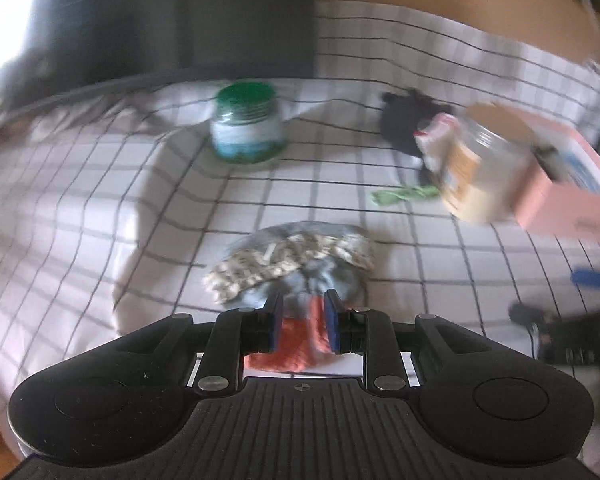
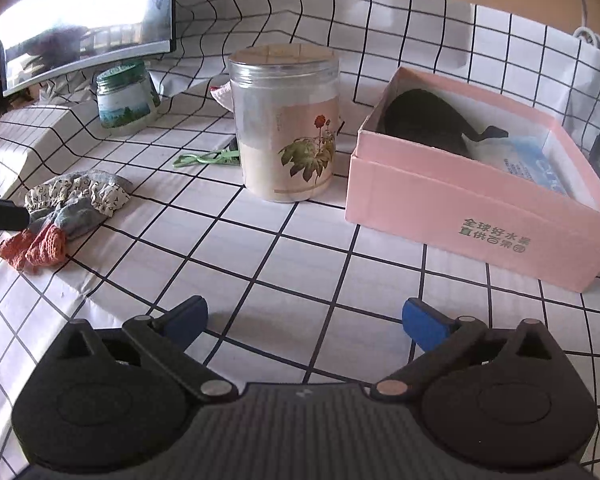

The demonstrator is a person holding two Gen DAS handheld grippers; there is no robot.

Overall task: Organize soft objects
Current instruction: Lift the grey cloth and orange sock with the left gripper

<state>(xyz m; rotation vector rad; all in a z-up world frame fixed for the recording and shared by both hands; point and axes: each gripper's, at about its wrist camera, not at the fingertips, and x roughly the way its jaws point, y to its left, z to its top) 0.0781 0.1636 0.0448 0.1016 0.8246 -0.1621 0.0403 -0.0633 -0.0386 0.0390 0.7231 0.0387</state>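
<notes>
1. My left tongs (image 1: 301, 322) are clamped on the orange end of a small bundle of socks (image 1: 296, 264). The blue pads press the fabric from both sides, so I read this as a grip.
2. The bundle has a grey sock, a patterned cream piece and the orange knit part. From the right wrist view it lies on the checked cloth (image 2: 300, 264) that covers the surface, well apart from the pink box (image 2: 480, 220).
3. My right tongs (image 2: 305, 322) stand wide open with nothing between the pads, hovering over bare cloth.
4. Done so far, as I judge it: a dark soft item (image 2: 428, 120) already lies inside the pink box, beside a blue-printed packet.
5. Left to do: the sock bundle is not yet in the box. A green string-like scrap (image 2: 204, 158) lies on the cloth just beside the tall clear jar (image 2: 286, 128), and some dark and pinkish fabric shows behind that jar.
6. I would put the task at an early-to-middle stage, with most loose soft pieces outside the box.
</notes>
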